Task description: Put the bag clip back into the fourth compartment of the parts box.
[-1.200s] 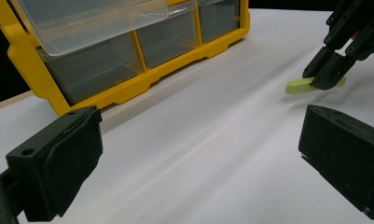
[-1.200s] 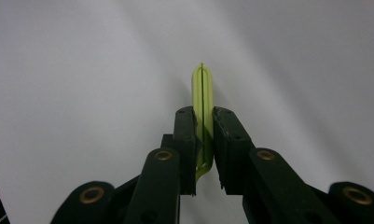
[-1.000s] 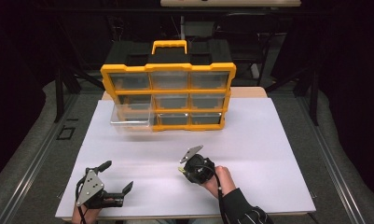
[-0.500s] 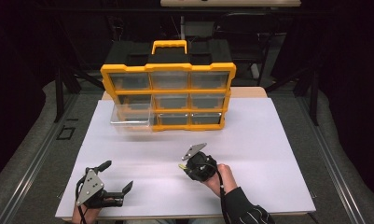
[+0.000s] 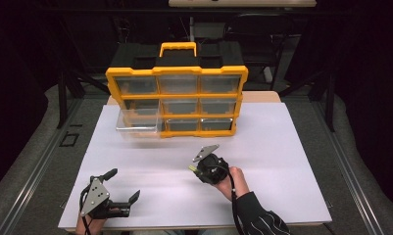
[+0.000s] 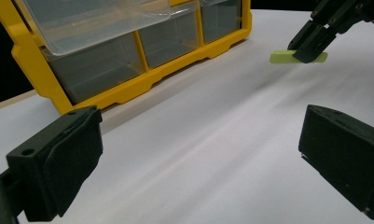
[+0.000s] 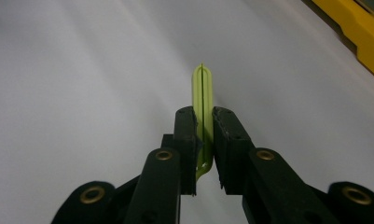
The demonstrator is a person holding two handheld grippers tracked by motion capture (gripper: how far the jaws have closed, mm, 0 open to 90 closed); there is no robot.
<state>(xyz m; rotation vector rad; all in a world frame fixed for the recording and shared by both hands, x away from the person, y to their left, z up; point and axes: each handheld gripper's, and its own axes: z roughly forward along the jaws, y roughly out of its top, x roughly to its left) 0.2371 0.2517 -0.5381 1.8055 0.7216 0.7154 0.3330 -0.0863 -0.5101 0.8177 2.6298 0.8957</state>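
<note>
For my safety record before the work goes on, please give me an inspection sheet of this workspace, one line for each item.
Surface: white table top, flat; bare areas look clean.
Job's things: thin light-green strip, clamped in the right tool; yellow drawer organiser at the far side, with its bottom-left clear drawer pulled out. Drawer contents cannot be told.
Clutter: nothing seen.
Grippers: right tool shut on the strip, held above the table near its middle; left tool open and holding nothing, at the near left edge.
Cables: a black cable runs along the right hand and sleeve.
Surroundings: dark; grey floor, black frame bars.
</note>
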